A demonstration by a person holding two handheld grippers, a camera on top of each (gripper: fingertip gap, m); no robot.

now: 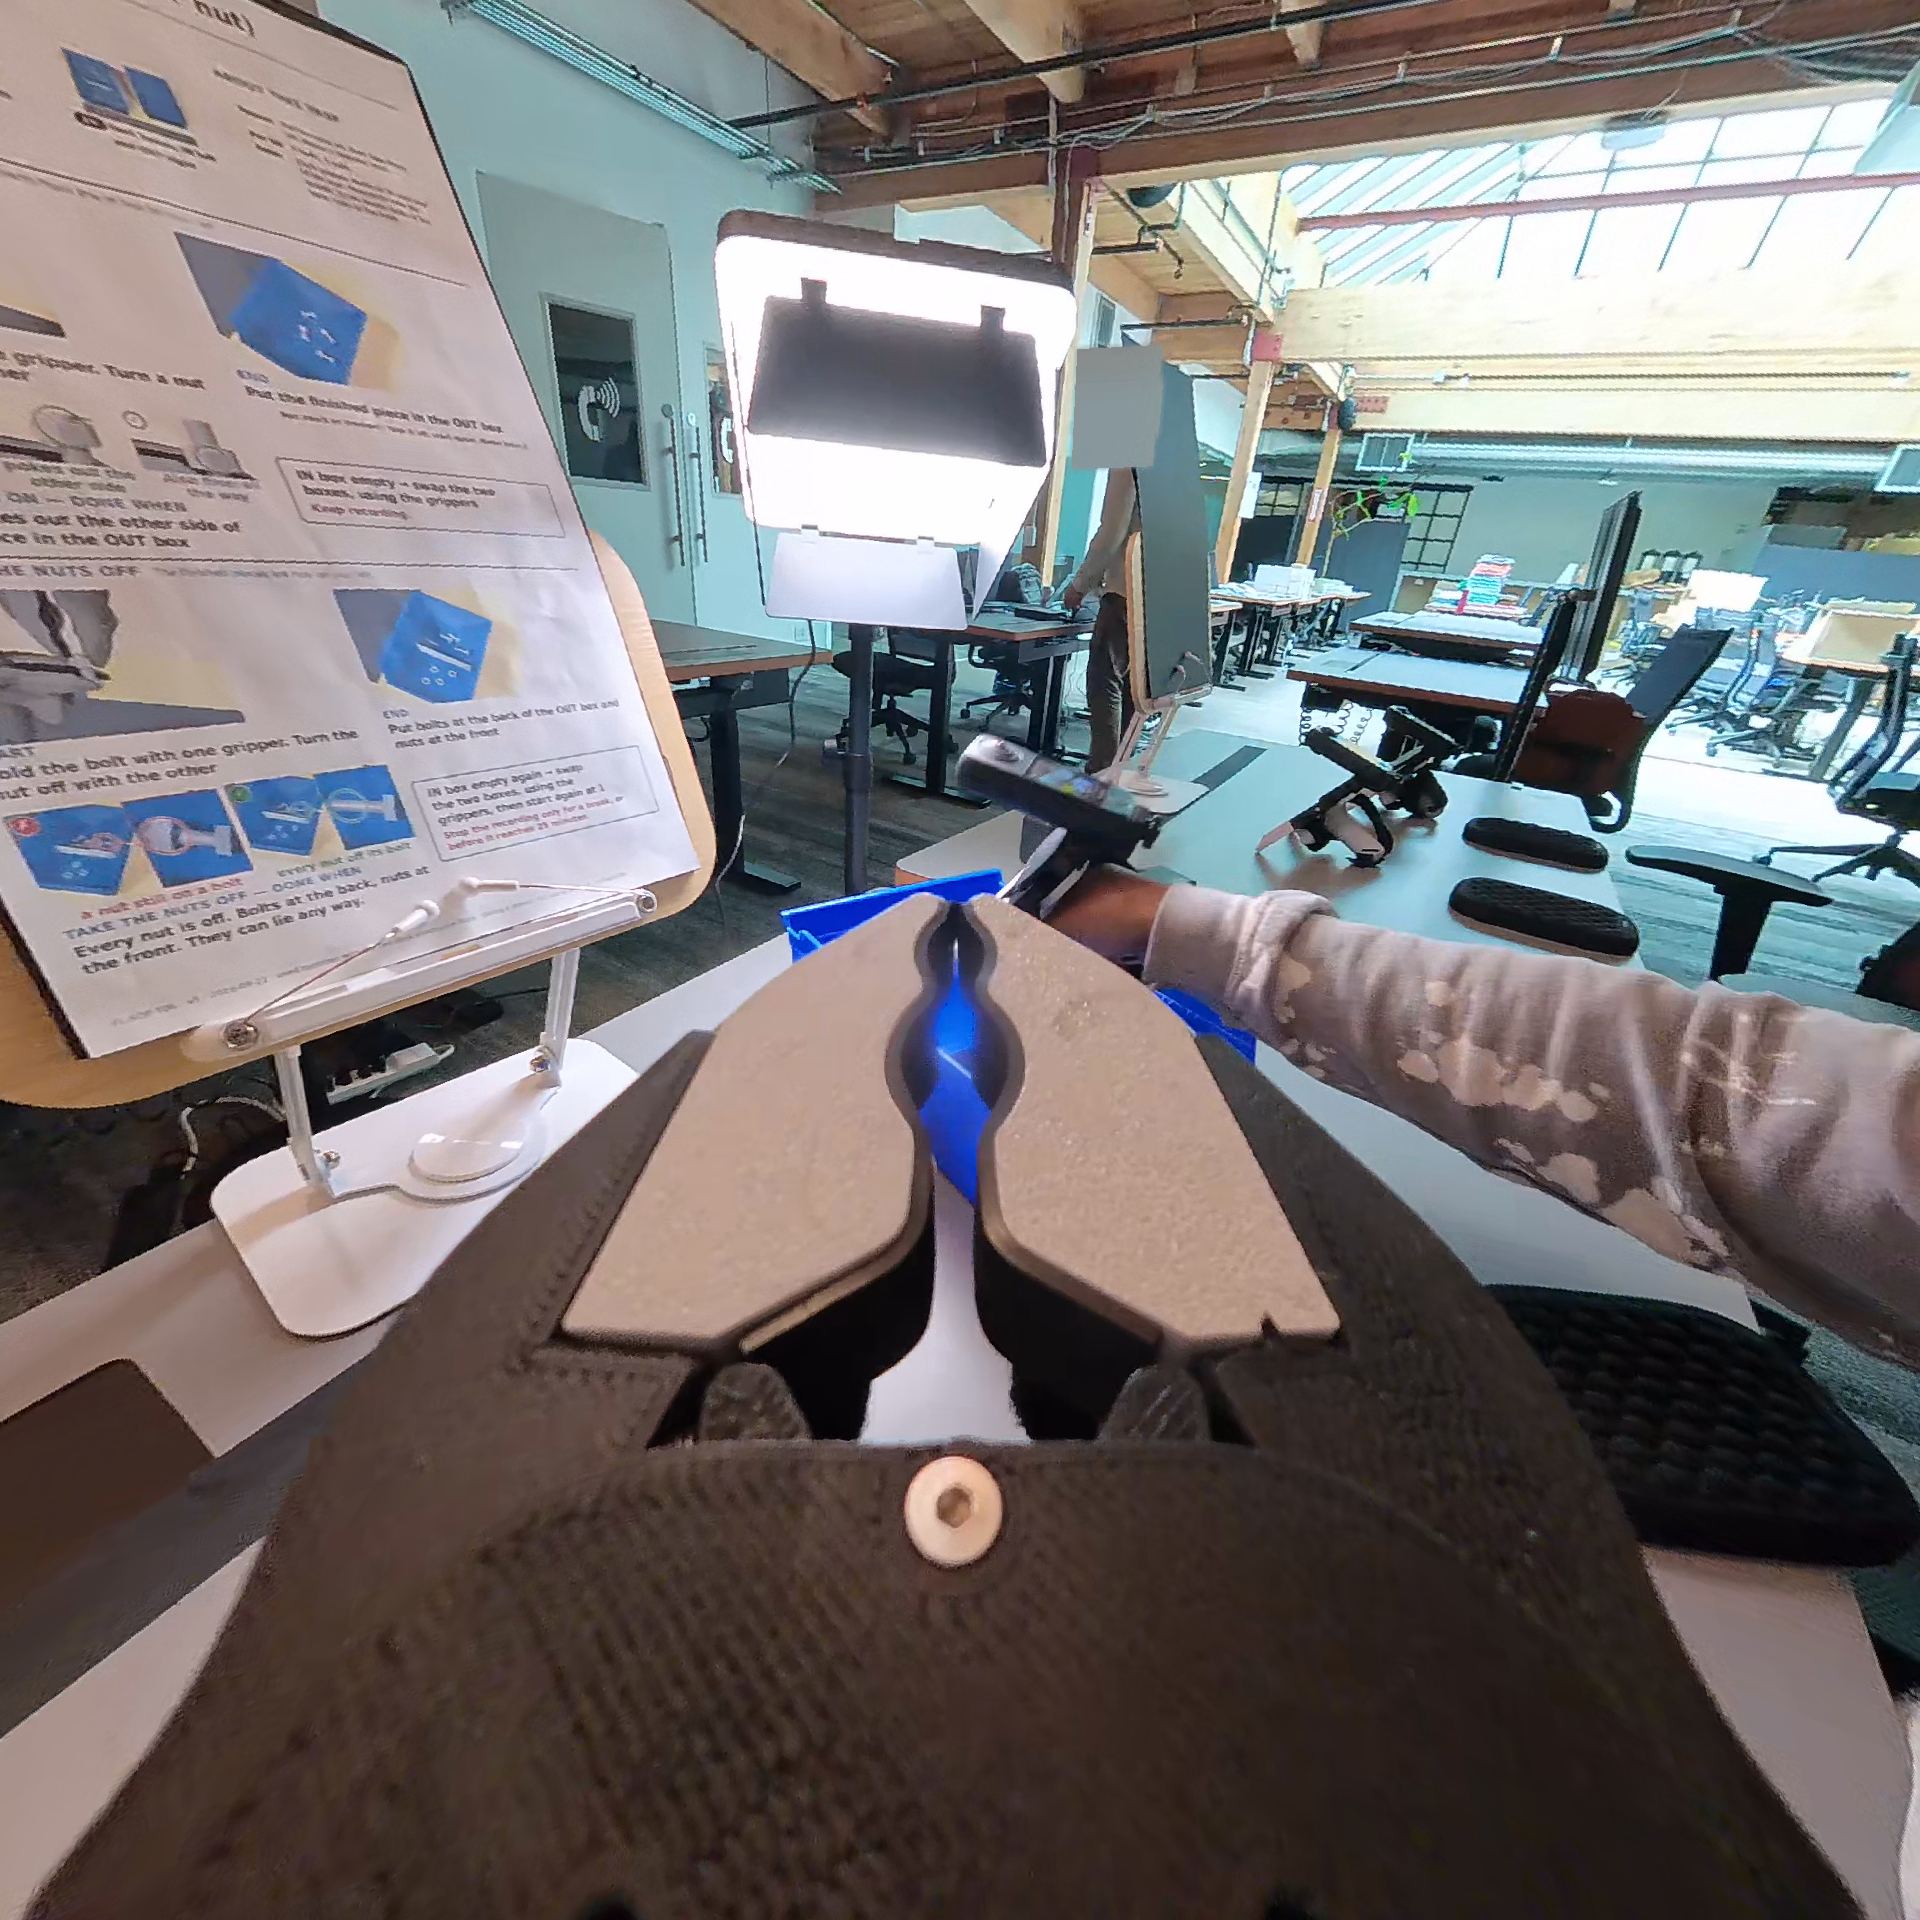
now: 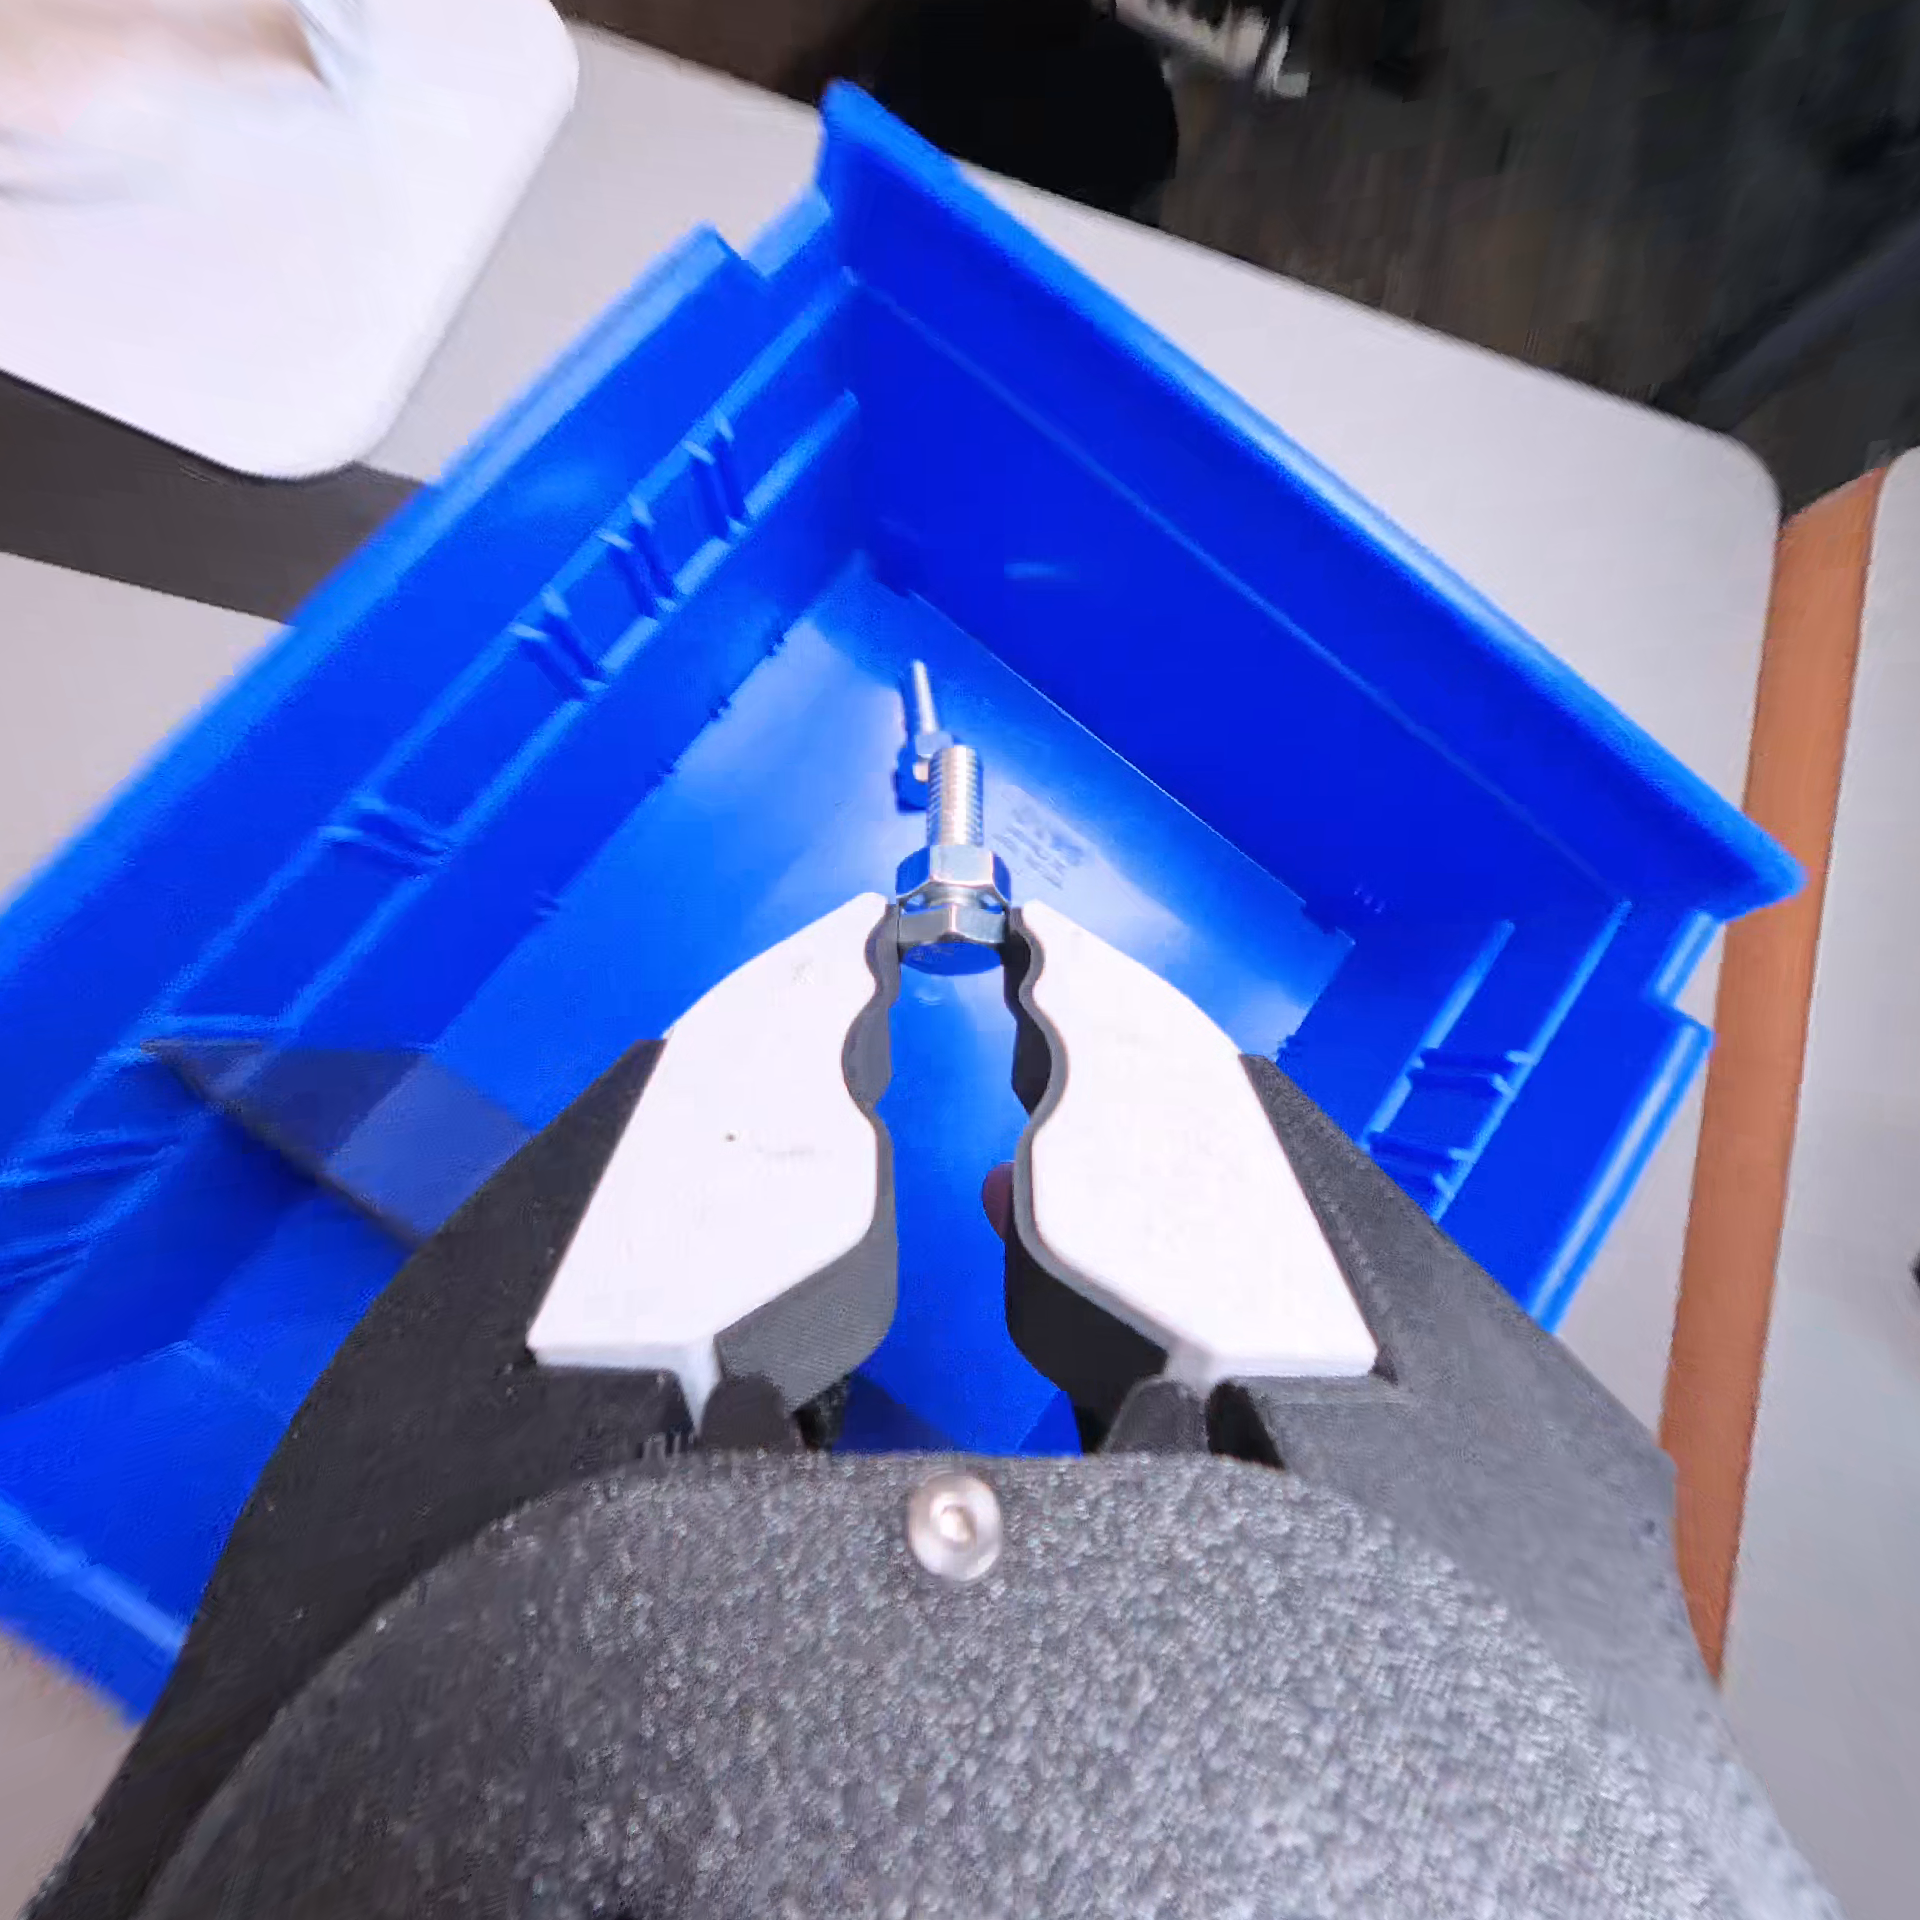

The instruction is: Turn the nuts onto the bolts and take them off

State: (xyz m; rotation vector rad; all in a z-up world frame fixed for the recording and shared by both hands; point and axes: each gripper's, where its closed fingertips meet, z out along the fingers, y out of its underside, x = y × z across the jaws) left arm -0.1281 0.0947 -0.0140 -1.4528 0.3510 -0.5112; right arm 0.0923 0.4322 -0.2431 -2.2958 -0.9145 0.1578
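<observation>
Fingers (image 2: 1023,940) of the right gripper (image 2: 951,925) are clamped on the hex head of a bolt (image 2: 951,831), right at their tips, and the threaded shank points away from the camera with a nut (image 2: 954,871) sitting on it just above the head. All of this hangs over the inside of a blue bin (image 2: 1247,582), close to one of its corners. Down on the bin floor, just past the tip of the held bolt, lies a second small bolt (image 2: 920,717), partly hidden and blurred. The bin rests on a pale worktop (image 2: 1455,416) with a wooden edge showing at the right.

Over to the left gripper (image 1: 956,920): its fingers (image 1: 790,1122) are pressed together at the tips with nothing between them, pointing out above the worktop (image 1: 1351,1174), and a corner of the blue bin (image 1: 883,914) peeks out behind them. A sleeved arm (image 1: 1507,1060) reaches in from the right toward the bin. To the left stands an instruction sheet (image 1: 260,468) on a white stand (image 1: 395,1174), and a bright lamp panel (image 1: 894,384) glows behind.
</observation>
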